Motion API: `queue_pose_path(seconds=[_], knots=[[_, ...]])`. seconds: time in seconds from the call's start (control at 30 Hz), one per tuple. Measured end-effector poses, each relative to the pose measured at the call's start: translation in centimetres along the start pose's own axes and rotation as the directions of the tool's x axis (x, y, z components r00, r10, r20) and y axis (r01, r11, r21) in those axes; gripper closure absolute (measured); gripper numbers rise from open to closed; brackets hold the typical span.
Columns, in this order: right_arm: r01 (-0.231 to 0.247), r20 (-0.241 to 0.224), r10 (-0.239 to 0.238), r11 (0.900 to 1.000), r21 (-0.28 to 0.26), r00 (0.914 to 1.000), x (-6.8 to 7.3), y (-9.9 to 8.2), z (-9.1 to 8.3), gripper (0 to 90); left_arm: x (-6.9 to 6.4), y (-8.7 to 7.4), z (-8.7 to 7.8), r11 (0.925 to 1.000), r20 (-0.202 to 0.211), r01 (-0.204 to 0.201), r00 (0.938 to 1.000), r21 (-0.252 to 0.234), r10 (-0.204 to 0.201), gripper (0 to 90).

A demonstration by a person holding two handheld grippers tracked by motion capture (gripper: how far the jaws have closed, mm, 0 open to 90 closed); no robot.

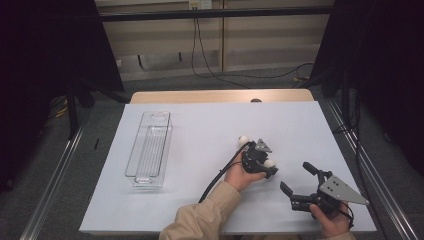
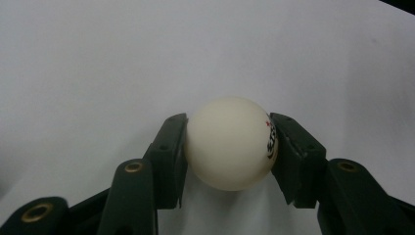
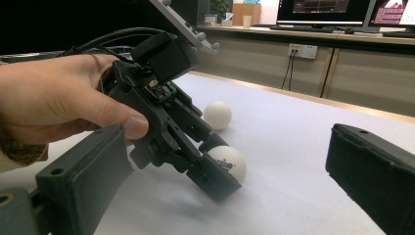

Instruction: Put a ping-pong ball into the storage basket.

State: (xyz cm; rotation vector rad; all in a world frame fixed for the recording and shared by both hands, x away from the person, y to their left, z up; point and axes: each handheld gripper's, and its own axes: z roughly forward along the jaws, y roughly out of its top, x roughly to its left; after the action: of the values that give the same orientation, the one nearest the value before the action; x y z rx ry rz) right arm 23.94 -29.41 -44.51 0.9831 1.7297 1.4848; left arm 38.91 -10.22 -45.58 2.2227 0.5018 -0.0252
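The left gripper (image 1: 264, 167) has its jaws clamped on a white table tennis ball (image 2: 230, 143) with printed marks, one pad on each side, low over the white table sheet (image 1: 200, 130). A second white ball (image 1: 243, 140) lies on the sheet at about eleven o'clock from it, near but apart. The right gripper (image 1: 298, 181), at four o'clock from the left one, has its jaws spread wide with nothing between them. A clear plastic bin (image 1: 149, 149) stands well apart at nine o'clock

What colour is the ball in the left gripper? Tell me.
Cream white with dark print and a small red mark; the ball, clamped by the left gripper, shows best in the left gripper view.
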Motion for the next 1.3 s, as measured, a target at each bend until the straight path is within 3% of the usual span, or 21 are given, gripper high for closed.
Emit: queue_pose_path(seconds=[0.57,0.97,1.3], knots=[[0.001,-0.002,-0.001,1.0,0.003,1.0,0.0,0.0,0.0,1.7,0.3,-0.1,-1.6,0.9998,0.006,0.004,1.0,0.019,-0.004,51.0],[-0.002,-0.003,0.002,1.0,0.001,1.0,0.1,0.0,0.0,1.7,1.2,-0.9,-2.9,0.9991,-0.007,0.042,0.9991,0.007,-0.042,51.0],[-0.002,-0.002,0.002,1.0,0.003,1.0,0.1,0.0,0.1,1.7,1.5,-1.1,-3.6,0.9986,-0.015,0.052,0.9986,0.014,-0.051,51.0]])
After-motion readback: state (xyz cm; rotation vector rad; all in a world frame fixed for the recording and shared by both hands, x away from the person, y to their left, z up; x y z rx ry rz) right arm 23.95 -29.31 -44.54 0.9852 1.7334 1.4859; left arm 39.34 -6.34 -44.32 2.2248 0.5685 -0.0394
